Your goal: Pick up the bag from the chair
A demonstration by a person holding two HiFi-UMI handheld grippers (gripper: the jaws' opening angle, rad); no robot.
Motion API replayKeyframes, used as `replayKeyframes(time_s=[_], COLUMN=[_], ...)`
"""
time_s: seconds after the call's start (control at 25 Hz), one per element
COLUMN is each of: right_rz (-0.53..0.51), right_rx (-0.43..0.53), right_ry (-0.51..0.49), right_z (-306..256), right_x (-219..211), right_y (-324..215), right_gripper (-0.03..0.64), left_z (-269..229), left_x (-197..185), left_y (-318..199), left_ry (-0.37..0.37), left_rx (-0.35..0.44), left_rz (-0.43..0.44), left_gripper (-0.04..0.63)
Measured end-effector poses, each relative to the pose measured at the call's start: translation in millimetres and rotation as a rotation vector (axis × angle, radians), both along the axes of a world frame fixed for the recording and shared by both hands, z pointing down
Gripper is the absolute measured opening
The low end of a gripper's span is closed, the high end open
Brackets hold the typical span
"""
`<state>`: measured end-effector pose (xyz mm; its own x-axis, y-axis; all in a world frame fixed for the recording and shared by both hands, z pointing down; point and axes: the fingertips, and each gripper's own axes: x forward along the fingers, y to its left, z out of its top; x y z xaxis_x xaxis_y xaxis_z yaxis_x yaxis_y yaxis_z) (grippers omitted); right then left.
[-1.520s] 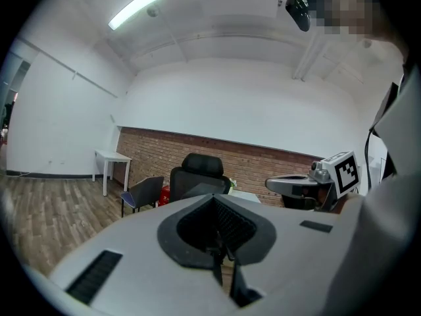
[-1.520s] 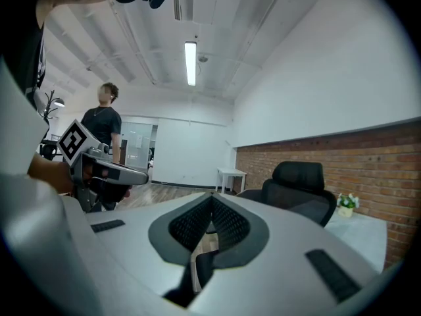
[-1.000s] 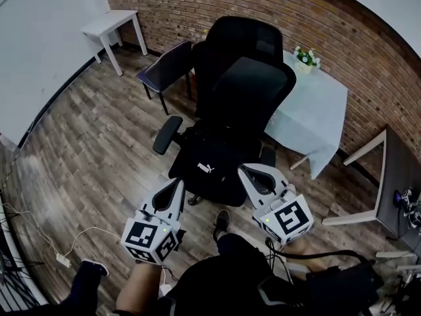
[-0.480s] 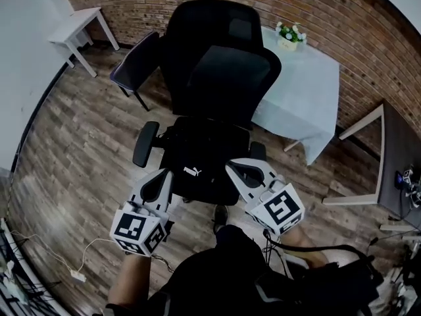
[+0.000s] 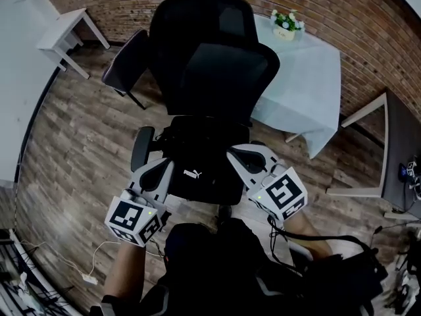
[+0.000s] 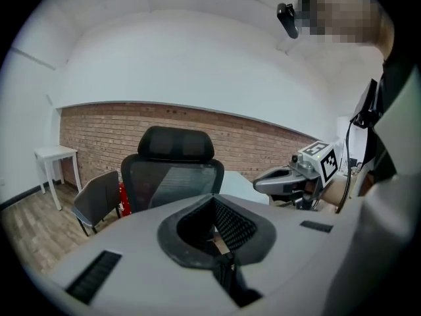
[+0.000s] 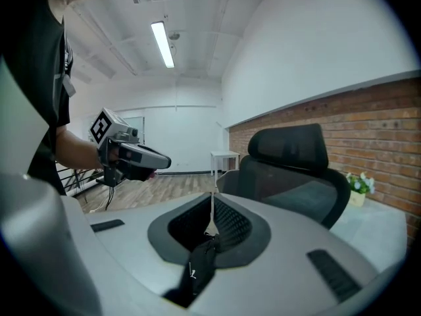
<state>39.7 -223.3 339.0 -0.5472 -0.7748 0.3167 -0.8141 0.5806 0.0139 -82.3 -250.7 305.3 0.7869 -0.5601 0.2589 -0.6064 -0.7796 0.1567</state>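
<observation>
"Beyond your claws ran wood floor (image 5: 72,130) and a brick wall (image 5: 342,12). Where was the bag (image 5: 197,170)?"

"On the chair (image 5: 210,64) seat, between your two claws, just under their tips. Your left gripper (image 5: 164,168) and right gripper (image 5: 235,155) each had jaws pressed together, gripping nothing (no strap, no fabric)."

"And the pickup?"

"You needed to part one claw's jaws first, then lower onto a fold, I'd judge."

matt black cloth bag (image 5: 197,170); chair (image 5: 217,78) back black mesh; floor (image 5: 72,150) wood planks; wall (image 5: 355,18) rough brick
</observation>
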Motion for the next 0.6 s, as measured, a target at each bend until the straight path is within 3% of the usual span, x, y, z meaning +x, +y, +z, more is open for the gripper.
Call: replayKeyframes(time_s=[0.44, 0.6], right_rz=[0.073, 0.076], right_rx=[-0.082, -0.171], right_ry=[0.056, 0.083], right_z=[32, 61], right_x=[6, 9], right_y=[-46, -63], right_gripper=[0.026, 0.131], left_z=[23, 43], left_x=[-1, -3], left_y=[-70, -94], left_ry=[-0.054, -0.092], left_rx=[0.006, -0.008], left_rz=[0.157, 0.245], left_gripper=[0.002, 0.002])
